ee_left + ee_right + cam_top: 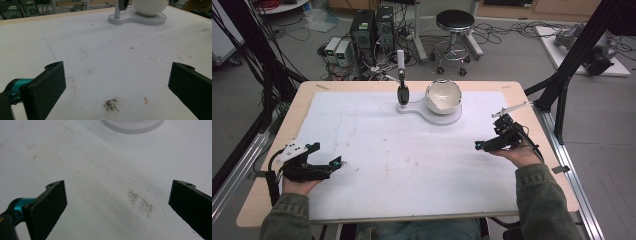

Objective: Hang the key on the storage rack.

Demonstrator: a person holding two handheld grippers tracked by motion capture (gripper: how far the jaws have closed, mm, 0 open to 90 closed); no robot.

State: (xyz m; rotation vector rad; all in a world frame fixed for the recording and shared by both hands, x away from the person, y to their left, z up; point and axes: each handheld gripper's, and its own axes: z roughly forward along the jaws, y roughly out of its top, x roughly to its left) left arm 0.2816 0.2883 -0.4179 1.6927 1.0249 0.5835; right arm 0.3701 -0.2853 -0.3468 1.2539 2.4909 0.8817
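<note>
I hold my left gripper low over the near left part of the white sheet that covers the wooden table, and its two black jaws stand wide apart with nothing between them; in the left gripper view the bare, stained sheet lies in the gap, with a dark smudge and a small pink fleck just ahead of me. My right gripper sits at the right side of the sheet, pointing toward the middle, its jaws likewise spread wide and empty; the right gripper view shows a greyish smear on the sheet between them. At the far edge of the sheet, well apart from both my grippers, stands a white base with a white bowl on its right end and a slim upright handheld piece, dark below and white above, on its left end. Beyond the table I see a round black stool and computer towers on the floor
</note>
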